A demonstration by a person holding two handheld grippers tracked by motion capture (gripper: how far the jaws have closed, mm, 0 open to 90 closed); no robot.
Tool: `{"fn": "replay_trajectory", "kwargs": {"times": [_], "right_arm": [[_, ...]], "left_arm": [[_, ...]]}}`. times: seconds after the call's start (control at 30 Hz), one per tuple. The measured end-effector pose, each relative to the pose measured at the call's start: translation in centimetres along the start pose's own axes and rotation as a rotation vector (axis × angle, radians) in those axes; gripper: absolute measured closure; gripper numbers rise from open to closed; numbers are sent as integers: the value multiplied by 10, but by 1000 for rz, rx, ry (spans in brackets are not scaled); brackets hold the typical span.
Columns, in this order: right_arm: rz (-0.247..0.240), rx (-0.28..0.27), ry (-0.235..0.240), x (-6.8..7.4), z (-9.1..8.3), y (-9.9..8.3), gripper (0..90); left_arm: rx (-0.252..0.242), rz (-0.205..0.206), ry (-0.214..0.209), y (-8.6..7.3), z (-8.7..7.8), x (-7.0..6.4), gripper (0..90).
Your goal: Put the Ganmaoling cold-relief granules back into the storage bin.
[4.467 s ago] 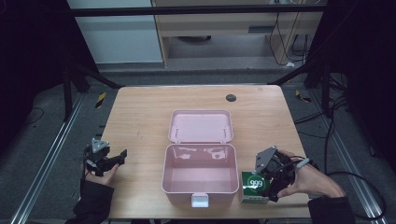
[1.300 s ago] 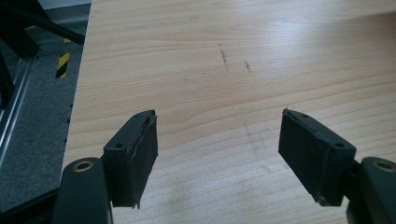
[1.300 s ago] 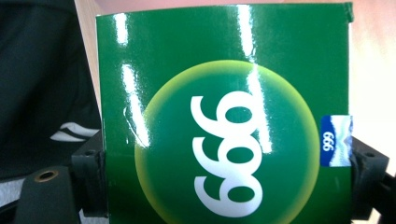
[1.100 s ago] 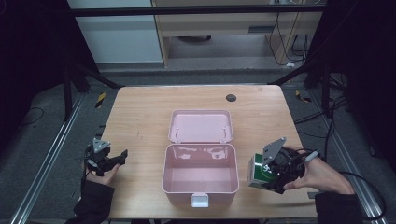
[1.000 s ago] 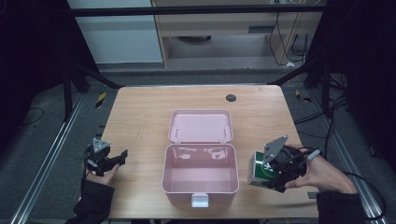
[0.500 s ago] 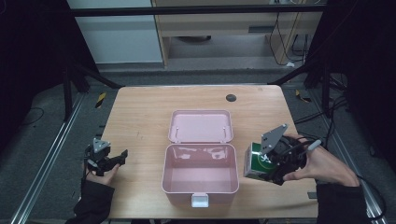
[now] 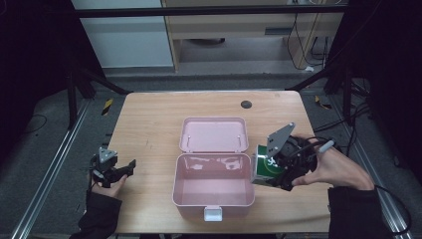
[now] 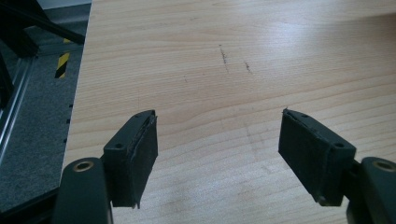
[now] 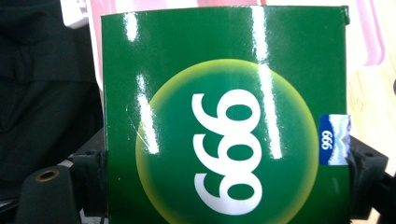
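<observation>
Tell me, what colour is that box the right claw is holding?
Glossy green box with a yellow-green circle and white "999"; the right gripper view shows it best.

A glossy green box [image 9: 224, 116] marked 999 sits clamped between the tool's two black jaws, pink case [image 9: 369, 32] behind.

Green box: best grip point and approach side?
Grip the green box across its two narrow side edges, as the right gripper does: jaws pressing from either side, broad printed face toward the camera. The flat parallel sides suit the pads. It hangs tilted beside the open pink case.
</observation>
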State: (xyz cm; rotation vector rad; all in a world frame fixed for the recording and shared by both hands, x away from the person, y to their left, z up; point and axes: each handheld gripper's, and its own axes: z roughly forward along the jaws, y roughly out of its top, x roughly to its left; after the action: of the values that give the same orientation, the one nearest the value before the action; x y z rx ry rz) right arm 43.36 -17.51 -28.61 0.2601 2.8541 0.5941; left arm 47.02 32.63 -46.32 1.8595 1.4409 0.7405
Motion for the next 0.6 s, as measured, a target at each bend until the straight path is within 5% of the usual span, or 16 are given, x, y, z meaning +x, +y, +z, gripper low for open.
{"fn": "replay_trajectory", "kwargs": {"times": [0.6], "right_arm": [[-54, 10, 26, 2, 11, 46, 159]], "left_arm": [[-3, -1, 0, 0, -1, 1, 278]]}}
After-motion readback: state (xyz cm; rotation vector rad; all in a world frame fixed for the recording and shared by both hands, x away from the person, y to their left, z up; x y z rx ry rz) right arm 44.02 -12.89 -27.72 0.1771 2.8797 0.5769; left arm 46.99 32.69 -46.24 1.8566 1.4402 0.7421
